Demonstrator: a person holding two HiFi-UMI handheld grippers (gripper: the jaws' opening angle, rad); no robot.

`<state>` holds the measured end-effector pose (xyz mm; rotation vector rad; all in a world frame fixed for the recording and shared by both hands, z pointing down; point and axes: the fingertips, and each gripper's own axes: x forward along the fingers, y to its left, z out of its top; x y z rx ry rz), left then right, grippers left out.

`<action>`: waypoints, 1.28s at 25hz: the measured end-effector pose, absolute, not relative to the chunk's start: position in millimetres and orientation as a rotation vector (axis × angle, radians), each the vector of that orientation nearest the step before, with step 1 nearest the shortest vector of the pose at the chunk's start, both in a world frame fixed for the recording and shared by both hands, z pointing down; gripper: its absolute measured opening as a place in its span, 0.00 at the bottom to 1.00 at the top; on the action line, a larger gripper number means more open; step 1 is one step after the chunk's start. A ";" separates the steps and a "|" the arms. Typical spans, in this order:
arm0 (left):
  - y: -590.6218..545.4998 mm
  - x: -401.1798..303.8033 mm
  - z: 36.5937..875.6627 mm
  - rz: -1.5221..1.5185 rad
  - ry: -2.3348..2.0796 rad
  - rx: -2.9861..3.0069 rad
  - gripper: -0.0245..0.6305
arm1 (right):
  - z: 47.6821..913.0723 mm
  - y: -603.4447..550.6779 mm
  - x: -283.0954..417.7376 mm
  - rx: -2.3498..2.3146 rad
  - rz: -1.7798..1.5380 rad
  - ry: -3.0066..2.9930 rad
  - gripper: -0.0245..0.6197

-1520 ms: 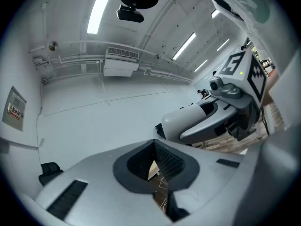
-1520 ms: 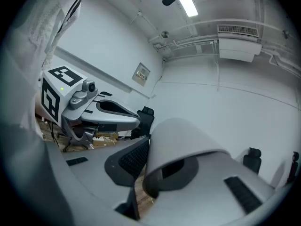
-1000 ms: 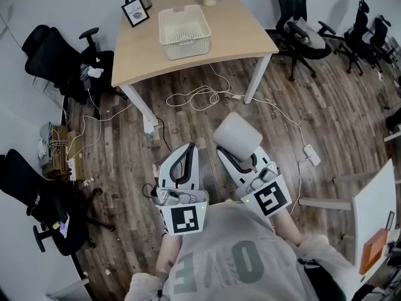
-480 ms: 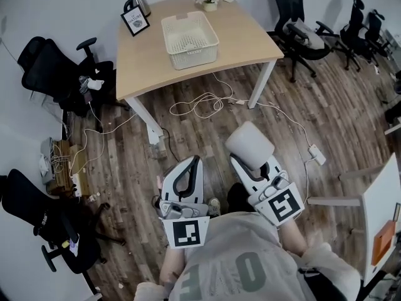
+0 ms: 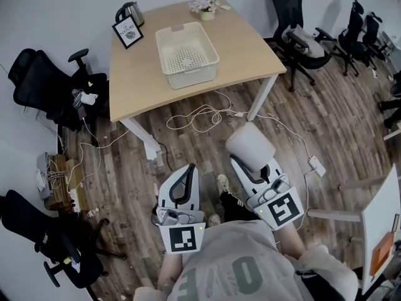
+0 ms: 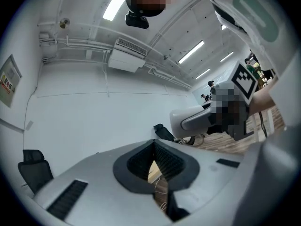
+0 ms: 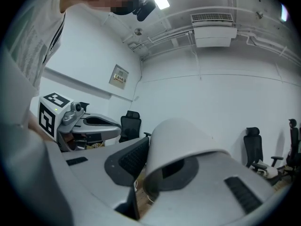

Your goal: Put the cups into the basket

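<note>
In the head view a white cup [image 5: 249, 144] is held mouth-down over the wooden floor, with my right gripper [image 5: 242, 160] shut on its wall. The right gripper view shows the cup [image 7: 183, 140] capping one jaw while the dark pad [image 7: 133, 157] of the other presses on it from outside. My left gripper [image 5: 188, 168] is beside it, shut and holding nothing; its tips [image 6: 154, 147] meet. The cream basket [image 5: 194, 77] stands far ahead on the wooden table [image 5: 138, 74]. Only this one cup is in view.
A kettle [image 5: 128, 10], a framed picture [image 5: 127, 31] and a small flower pot [image 5: 204, 8] stand at the table's back edge. White cables [image 5: 197, 111] lie on the floor before the table. Office chairs [image 5: 47, 83] [image 5: 301, 30] flank it. A white desk [image 5: 379, 212] is at the right.
Both grippers stay in front of the body, the cup still in the right one. The view has shifted a little, and a shoe now shows between the grippers.
</note>
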<state>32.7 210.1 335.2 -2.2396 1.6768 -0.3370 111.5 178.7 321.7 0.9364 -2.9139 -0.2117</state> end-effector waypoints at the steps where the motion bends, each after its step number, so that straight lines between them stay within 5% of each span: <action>1: 195.8 30.3 333.9 -0.333 1.682 -2.230 0.05 | 319.7 163.2 108.1 0.932 -0.228 -2.918 0.11; 32: -186.7 -128.4 322.0 -0.287 1.779 -2.247 0.05 | 323.3 -210.9 -42.1 0.814 -0.214 -2.841 0.11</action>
